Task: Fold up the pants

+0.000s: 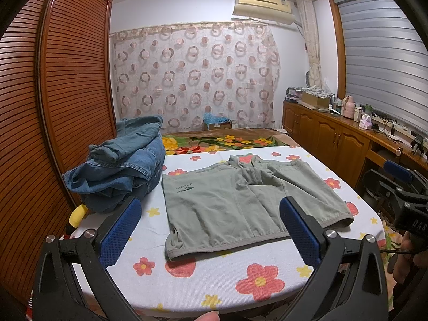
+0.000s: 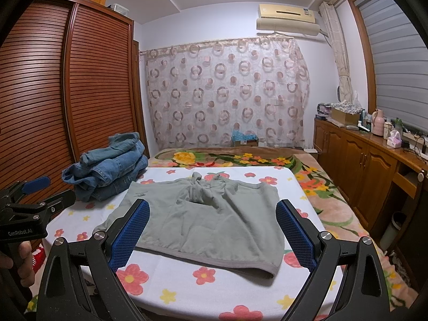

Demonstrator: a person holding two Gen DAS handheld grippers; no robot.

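Grey-green pants (image 1: pixel 235 203) (image 2: pixel 206 219) lie folded in a squarish shape on the white flowered cloth (image 1: pixel 203 281) (image 2: pixel 222 294), hem toward me, with a bunched part at the far middle. My left gripper (image 1: pixel 211 230) hovers open above the near hem, nothing between its blue pads. My right gripper (image 2: pixel 212 230) is open too, held above the pants' near half and empty. The right gripper's body (image 1: pixel 401 195) shows at the right edge of the left wrist view; the left gripper's body (image 2: pixel 29 203) shows at the left of the right wrist view.
A pile of folded blue jeans (image 1: pixel 120 165) (image 2: pixel 107 165) sits at the cloth's far left, close to the pants. A slatted wooden wardrobe (image 1: pixel 53 93) stands on the left, and low wooden cabinets (image 2: pixel 361 165) with clutter run along the right. A flowered blanket (image 2: pixel 307 174) covers the bed beyond.
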